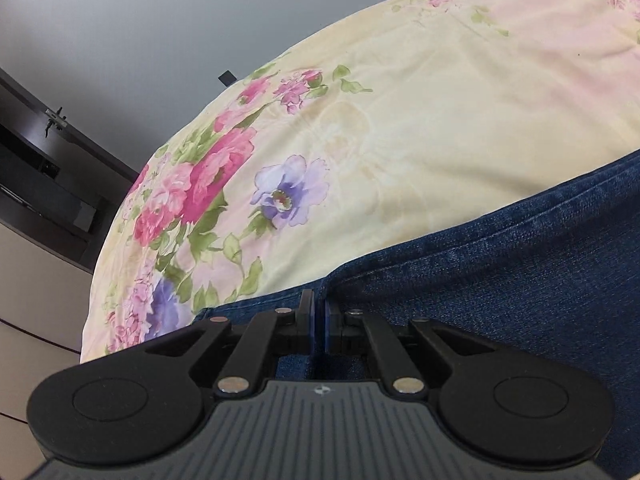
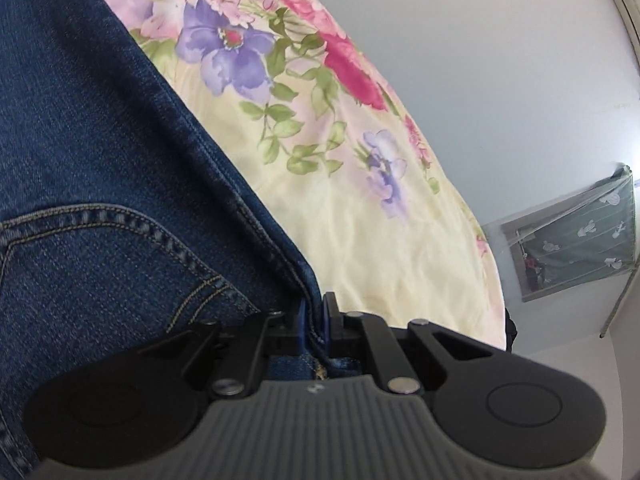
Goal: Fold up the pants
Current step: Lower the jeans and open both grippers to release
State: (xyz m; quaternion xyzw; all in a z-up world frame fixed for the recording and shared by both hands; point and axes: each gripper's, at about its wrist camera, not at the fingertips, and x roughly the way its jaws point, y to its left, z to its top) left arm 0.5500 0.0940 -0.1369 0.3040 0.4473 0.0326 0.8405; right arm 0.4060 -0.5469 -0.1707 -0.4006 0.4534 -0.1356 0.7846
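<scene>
The jeans (image 1: 500, 280) are blue denim, and I have them pinched at two places along one edge. In my left wrist view the denim fills the lower right, and its folded, seamed edge runs up to the right across the floral bedspread (image 1: 400, 120). My left gripper (image 1: 319, 312) is closed tight on that edge; the two black fingers stand almost together with only a thin layer of cloth between the blue pads. More denim shows under the gripper's linkage.

In my right wrist view the jeans (image 2: 100, 160) fill the left side, with a curved line of tan double stitching, a pocket opening by the look of it, just beside my fingers. My right gripper (image 2: 316, 316) is clamped on a thick seam of the cloth; the bunched hem sits between the pads and runs back under the gripper body.

The bedspread (image 2: 340, 200) carries the pants: pale yellow, printed with pink and purple flowers and green leaves. The flowers crowd along its far edge in both views. The jeans lie across its near part, well short of that far flowered edge.

Beyond the bed, the left view shows a grey wall (image 1: 140, 20) and dark furniture (image 1: 40, 168) at the left. The right view shows a pale wall and a window with a dark patterned curtain (image 2: 580, 232).
</scene>
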